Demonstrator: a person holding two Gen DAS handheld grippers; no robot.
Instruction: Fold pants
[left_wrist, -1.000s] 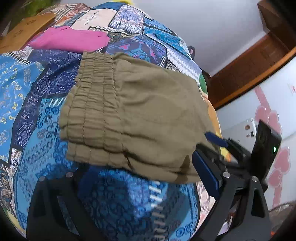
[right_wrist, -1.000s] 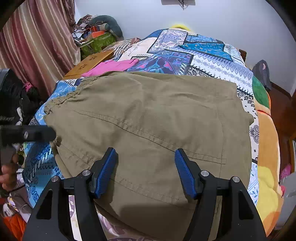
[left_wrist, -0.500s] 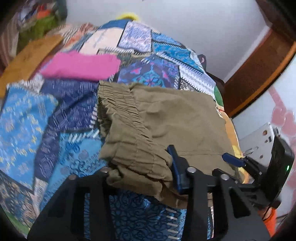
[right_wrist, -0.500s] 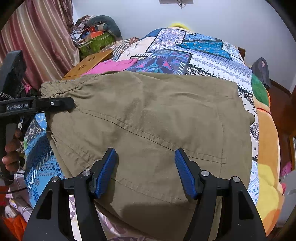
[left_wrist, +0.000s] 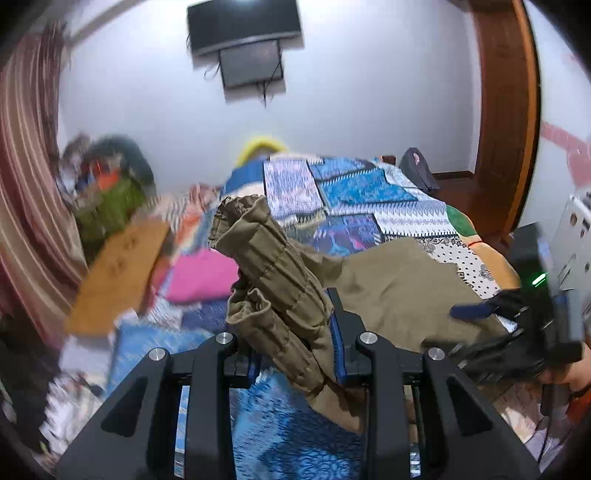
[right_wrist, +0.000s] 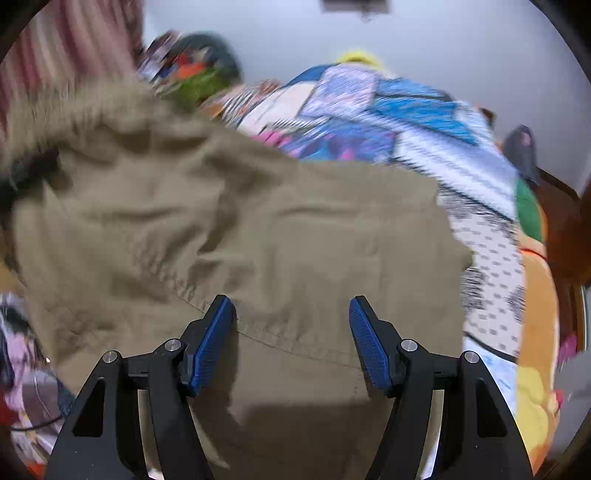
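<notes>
Patchwork bedding in blues and whites carries the khaki pants, which lie across the near part of the bed. Their elastic waistband is raised at the left, pinched between the fingers of the left gripper, probably to carry it over for a fold. Fingers apart, the right gripper hovers over the cloth near a seam. Beyond lie a pink garment, a white wall and a mounted television.

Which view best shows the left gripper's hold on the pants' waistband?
The left wrist view: the left gripper is shut on the gathered waistband of the olive pants, lifted off the quilt. The right wrist view shows only a blurred raised edge at upper left; the right gripper is open.
</notes>
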